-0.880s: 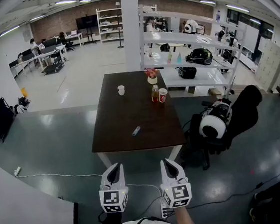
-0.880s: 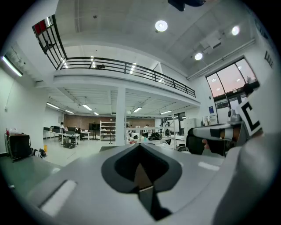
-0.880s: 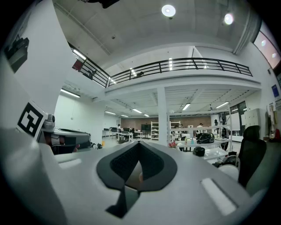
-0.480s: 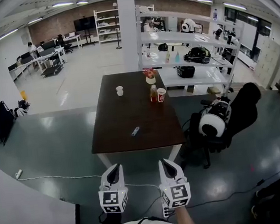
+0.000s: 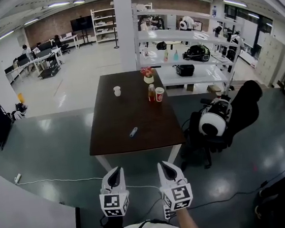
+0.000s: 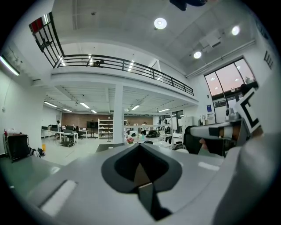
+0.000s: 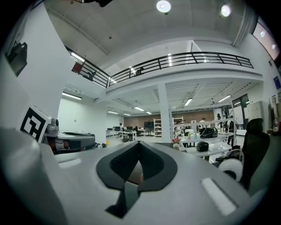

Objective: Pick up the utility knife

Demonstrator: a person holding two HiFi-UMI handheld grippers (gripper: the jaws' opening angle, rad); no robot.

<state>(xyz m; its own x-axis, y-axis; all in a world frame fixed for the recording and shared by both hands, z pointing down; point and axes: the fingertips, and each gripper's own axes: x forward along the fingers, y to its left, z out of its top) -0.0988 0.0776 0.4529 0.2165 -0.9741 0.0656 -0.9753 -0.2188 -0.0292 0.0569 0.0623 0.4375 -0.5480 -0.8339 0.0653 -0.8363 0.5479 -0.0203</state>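
head view with both gripper views, at the approach. the utility knife (image 5: 133, 132) lay flat on the dark bench (image 5: 131, 104), toward its near edge and roughly midway across, angled slightly, with bare bench all round it. a white cup (image 5: 117, 91), a bottle (image 5: 152, 92), a red can (image 5: 159, 94) and some flowers (image 5: 147, 73) stood well apart from it at the far end, so we judged the knife open to a grasp from the near side.

the left hand-held gripper (image 5: 114, 171) and the right hand-held gripper (image 5: 164, 164) were carried level and side by side over the floor (image 5: 44, 147), short of the bench and well apart from the knife. each had its jaws pressed together with nothing between them, which we took for a carrying posture; in our judgement, whichever one is used would have to open before it could close on the knife.

in the left gripper view the closed jaws (image 6: 139, 147) filled the lower frame, and in the right gripper view (image 7: 139, 144) likewise; in both we saw the bench only edge-on beyond the jaw tips, and the knife could not be found. in the head view it was too small for us to tell whether its blade was out or which end was the handle. the person's arms were cut off by the lower edge.
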